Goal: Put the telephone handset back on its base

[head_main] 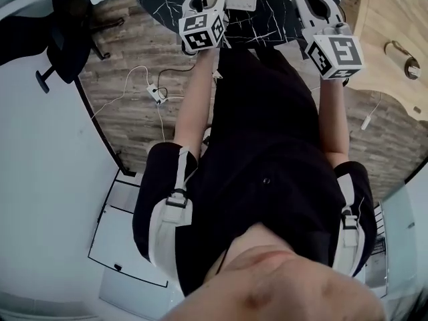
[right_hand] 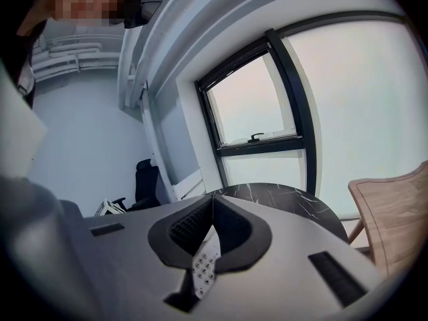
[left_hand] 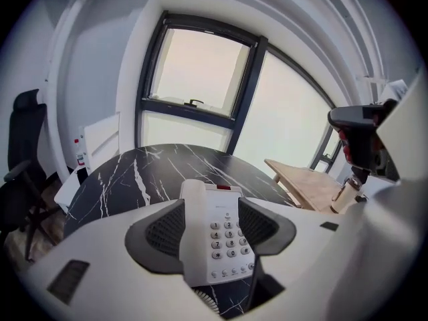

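On the black worktop (head_main: 277, 15), the phone (left_hand: 224, 246), handset (left_hand: 192, 226) along its left, lies just beyond the left hand-held gripper's (left_hand: 211, 206) parted jaws. The right hand-held gripper (right_hand: 212, 200) is closed, empty.

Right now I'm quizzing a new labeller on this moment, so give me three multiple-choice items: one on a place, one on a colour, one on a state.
1. Where does the telephone stand?
A. on a shelf
B. on the black marble table
C. in a drawer

2. What colour is the telephone's casing?
A. white
B. red
C. black

3. How do the right tool's jaws stand?
A. wide apart
B. clamped on a cup
C. tips together, nothing between them

Answers:
1. B: the veined black top shows under and around the telephone.
2. A: the casing around the keypad is plainly white.
3. C: in the right gripper view the two dark pads meet at their tips, and the keypad shows only beyond them.
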A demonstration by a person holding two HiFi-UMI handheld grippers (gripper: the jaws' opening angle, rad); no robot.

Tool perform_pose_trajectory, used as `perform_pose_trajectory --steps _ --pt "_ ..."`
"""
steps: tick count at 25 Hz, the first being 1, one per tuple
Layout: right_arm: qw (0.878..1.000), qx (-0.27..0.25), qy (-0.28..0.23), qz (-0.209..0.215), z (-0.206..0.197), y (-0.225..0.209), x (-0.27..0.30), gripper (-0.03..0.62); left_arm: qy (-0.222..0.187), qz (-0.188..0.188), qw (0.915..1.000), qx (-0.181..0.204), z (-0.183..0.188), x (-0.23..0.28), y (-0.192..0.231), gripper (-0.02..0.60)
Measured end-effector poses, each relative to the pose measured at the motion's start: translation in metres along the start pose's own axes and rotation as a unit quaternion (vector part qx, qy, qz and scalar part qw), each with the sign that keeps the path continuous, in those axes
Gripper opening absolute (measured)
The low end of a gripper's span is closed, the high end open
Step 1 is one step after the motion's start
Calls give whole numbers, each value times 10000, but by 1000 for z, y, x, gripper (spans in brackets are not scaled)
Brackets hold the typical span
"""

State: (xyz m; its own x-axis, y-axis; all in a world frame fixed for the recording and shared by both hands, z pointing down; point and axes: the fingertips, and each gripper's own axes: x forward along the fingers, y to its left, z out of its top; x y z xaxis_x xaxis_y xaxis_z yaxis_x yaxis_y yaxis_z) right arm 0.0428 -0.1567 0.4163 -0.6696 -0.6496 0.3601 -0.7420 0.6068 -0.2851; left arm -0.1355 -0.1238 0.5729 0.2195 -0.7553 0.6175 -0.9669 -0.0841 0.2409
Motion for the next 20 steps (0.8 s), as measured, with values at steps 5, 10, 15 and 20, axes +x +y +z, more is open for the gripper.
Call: perform_pose_trajectory --steps 5,10,15,20 --pt "9992 -162 -192 303 15 7 -6 31 -394 236 9989 -28 16 -29 -10 250" --pt "9971 -304 -422 553 30 13 -15 31 -792 403 9960 93 37 -56 -25 227" --pt "9947 -394 -607 728 44 18 -22 31 -1208 574 9907 235 64 -82 -31 167" --pt "9922 -480 -775 850 57 23 -26 31 -1657 572 9840 326 98 -109 -39 119"
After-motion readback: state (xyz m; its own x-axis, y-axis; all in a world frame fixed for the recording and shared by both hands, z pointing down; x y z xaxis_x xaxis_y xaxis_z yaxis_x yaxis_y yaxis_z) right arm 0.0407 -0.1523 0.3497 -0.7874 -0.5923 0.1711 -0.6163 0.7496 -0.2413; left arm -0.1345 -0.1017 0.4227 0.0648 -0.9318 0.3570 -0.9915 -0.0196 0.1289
